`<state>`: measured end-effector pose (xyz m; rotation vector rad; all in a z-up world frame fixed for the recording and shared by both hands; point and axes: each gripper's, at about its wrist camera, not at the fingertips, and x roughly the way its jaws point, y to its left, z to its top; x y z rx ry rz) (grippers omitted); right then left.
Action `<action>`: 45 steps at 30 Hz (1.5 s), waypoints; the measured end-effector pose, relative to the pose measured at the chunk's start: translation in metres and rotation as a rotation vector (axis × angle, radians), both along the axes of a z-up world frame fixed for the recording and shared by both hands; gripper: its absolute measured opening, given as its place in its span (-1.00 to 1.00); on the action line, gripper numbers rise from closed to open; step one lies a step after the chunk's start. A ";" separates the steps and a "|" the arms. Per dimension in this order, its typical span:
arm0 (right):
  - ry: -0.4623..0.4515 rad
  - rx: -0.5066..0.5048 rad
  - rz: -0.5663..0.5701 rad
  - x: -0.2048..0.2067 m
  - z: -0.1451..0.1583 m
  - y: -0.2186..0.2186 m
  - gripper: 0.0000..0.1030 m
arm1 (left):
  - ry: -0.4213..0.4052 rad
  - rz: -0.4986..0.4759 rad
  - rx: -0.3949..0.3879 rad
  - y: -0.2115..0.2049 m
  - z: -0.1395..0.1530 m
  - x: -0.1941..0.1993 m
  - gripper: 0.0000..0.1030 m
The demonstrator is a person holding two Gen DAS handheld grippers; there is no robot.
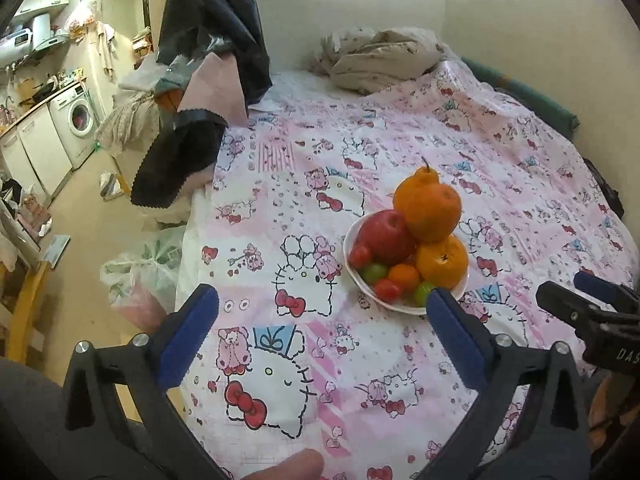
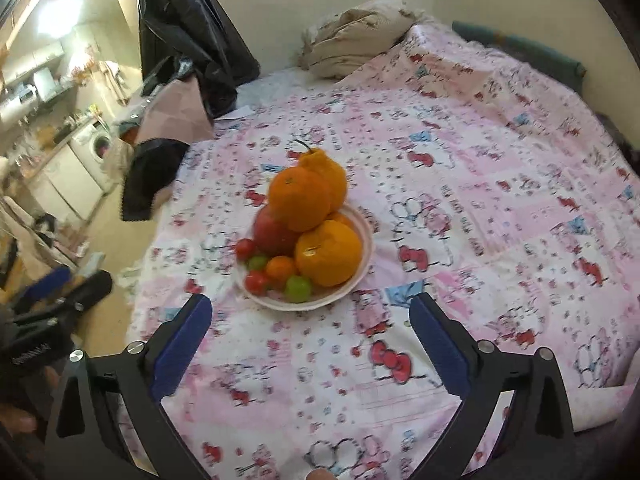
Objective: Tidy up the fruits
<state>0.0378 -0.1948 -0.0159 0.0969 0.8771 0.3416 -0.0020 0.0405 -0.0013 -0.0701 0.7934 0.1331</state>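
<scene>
Left gripper [image 1: 322, 300] and right gripper [image 2: 310, 308] both spread empty, bowl [image 2: 360, 264] heaped with fruit, lower pieces hidden, right view blurred.

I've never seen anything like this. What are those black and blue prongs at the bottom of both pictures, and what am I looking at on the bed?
There is no robot here. A person holds a two-fingered tool in each hand, and each tool carries a wide-angle camera looking forward along its fingers. One picture comes from the left tool, the other from the right tool; the blue pads are their fingertips. Both tools are open and hold nothing.

They point at a bed with a pink cartoon-print sheet. On it sits a white bowl piled with fruit: large oranges, a red apple, and small red, green and orange fruits at the front. A crumpled blanket lies at the far end.
</scene>
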 end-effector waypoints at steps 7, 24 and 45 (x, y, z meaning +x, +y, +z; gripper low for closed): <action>-0.016 -0.035 0.014 0.002 -0.004 0.011 0.97 | 0.043 -0.010 -0.044 -0.006 -0.016 0.011 0.99; -0.053 -0.039 -0.026 0.002 0.003 0.004 0.98 | 0.032 -0.024 -0.087 -0.011 -0.013 0.012 0.99; -0.053 -0.037 -0.041 0.002 0.005 0.000 0.98 | 0.024 -0.028 -0.093 -0.010 -0.009 0.011 0.99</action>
